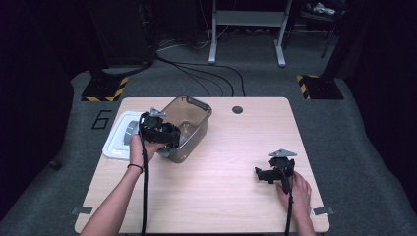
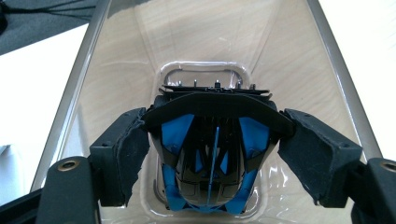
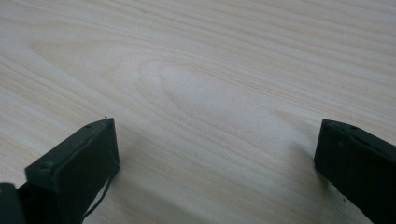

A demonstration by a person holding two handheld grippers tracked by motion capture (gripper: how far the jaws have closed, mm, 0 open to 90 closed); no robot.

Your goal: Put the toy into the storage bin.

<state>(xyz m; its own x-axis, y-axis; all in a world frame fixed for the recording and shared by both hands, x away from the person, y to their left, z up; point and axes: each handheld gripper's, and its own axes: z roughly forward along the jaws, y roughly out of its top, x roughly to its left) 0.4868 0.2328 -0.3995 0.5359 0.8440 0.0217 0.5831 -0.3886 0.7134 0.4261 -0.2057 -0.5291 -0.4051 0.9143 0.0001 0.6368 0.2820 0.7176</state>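
A black and blue mouse-shaped object [image 2: 210, 140] sits between the jaws of my left gripper [image 2: 215, 119], whose pads [image 2: 133, 154] press on both its sides. It hangs inside a clear, smoky plastic bin [image 2: 84, 88], above the bin's bottom. In the high view the left gripper [image 1: 169, 133] reaches over the near rim of that bin [image 1: 196, 103], which stands at the table's back left. My right gripper [image 1: 265, 174] rests low over the wooden table [image 1: 221, 196] at the front right. Its jaws stand wide apart [image 3: 215, 154] over bare wood, with nothing between them.
A white tray-like lid [image 1: 115, 142] lies left of the bin, with a grey object [image 1: 132, 129] on it. A small dark round spot [image 1: 237, 109] marks the table's far edge. Cables and metal stand legs [image 1: 280, 54] are on the floor beyond.
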